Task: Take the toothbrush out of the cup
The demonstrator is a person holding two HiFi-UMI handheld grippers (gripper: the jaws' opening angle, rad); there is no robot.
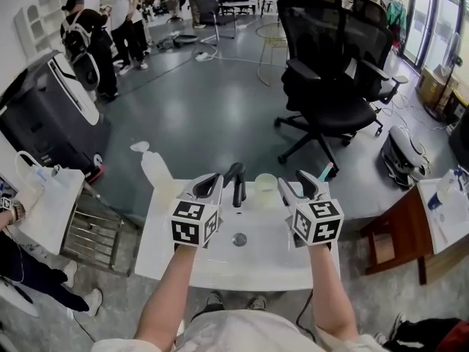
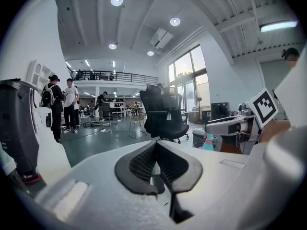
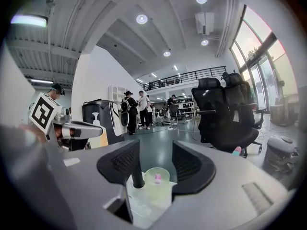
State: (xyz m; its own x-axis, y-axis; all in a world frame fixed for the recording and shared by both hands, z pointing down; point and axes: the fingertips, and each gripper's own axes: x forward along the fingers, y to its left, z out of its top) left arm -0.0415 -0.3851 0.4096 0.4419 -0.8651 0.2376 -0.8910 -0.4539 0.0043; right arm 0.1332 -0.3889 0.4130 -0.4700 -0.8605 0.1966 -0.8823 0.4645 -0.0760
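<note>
A pale green translucent cup (image 1: 265, 183) stands at the back of the white washbasin (image 1: 220, 266), just right of the black tap (image 1: 236, 183). In the right gripper view the cup (image 3: 157, 180) lies ahead between the jaws, and a small pink piece shows inside it. My right gripper (image 1: 299, 182) (image 3: 156, 153) is open, short of the cup and touching nothing. A teal and pink stick (image 1: 323, 172) (image 3: 236, 151) rises just beyond its right jaw; what it is I cannot tell. My left gripper (image 1: 211, 183) (image 2: 156, 146) is shut and empty, left of the tap.
A soap pump bottle (image 1: 152, 166) stands at the basin's back left corner. The drain (image 1: 239, 239) is mid-basin. Black office chairs (image 1: 326, 72) stand beyond the basin. A wooden table (image 1: 401, 229) is at the right, a white bag (image 1: 51, 204) at the left, several people far off.
</note>
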